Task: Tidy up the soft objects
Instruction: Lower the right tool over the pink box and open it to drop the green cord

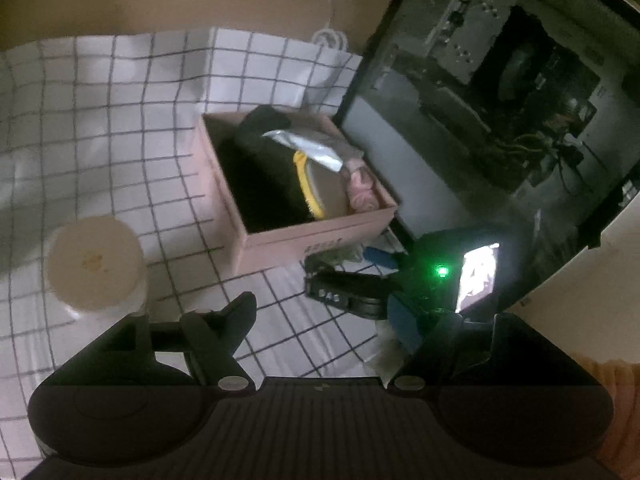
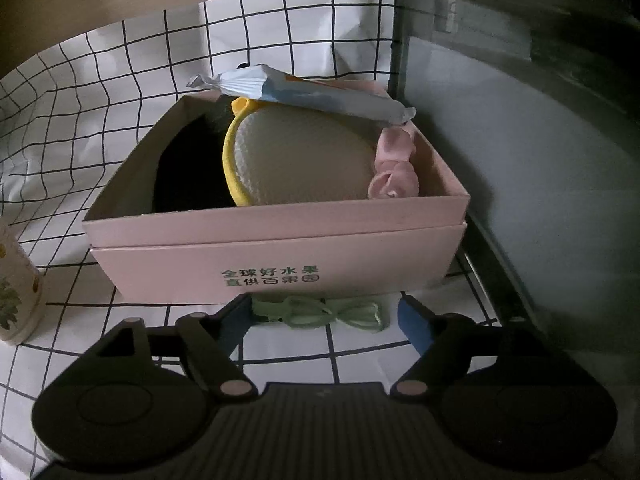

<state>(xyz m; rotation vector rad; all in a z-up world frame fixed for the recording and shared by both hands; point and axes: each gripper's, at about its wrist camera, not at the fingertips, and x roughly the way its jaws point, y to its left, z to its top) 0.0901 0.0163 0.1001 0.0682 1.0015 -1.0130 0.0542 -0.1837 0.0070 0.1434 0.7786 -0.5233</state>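
The green cord [image 2: 328, 314], a loose bow-like tangle, lies on the checked cloth [image 2: 120, 128] just in front of the pink box [image 2: 280, 256], and it looks to be the last soft thing not yet put away. The right gripper [image 2: 324, 322] is low over it with its jaws spread wide, one blue-padded finger on each side of the cord, not yet closed on it; whether the pads touch the cord I cannot tell. Just behind it, the box already holds most of the load: a dark cloth [image 2: 188, 184] on the left side, a round beige pad with a yellow rim [image 2: 304, 164] in the middle, a pink fabric flower piece [image 2: 394, 168] against the right wall, and a pale blue packet [image 2: 312, 96] resting across the top of the pile and the far rim. So I judge the task to be nearly done, with only the cord left to lift and drop in. The left gripper [image 1: 332, 320] hovers further back and higher, above the cloth, holding nothing; one dark finger shows clearly, and the other side is lost in shadow near the right gripper's body with its green light, so the jaws seem parted but I cannot be sure how wide. Off to the left stands a paper cup [image 1: 94, 264] well apart from the box. Behind the box is a white paper bag [image 2: 352, 28], and to the right a glass-sided computer case [image 1: 500, 100].
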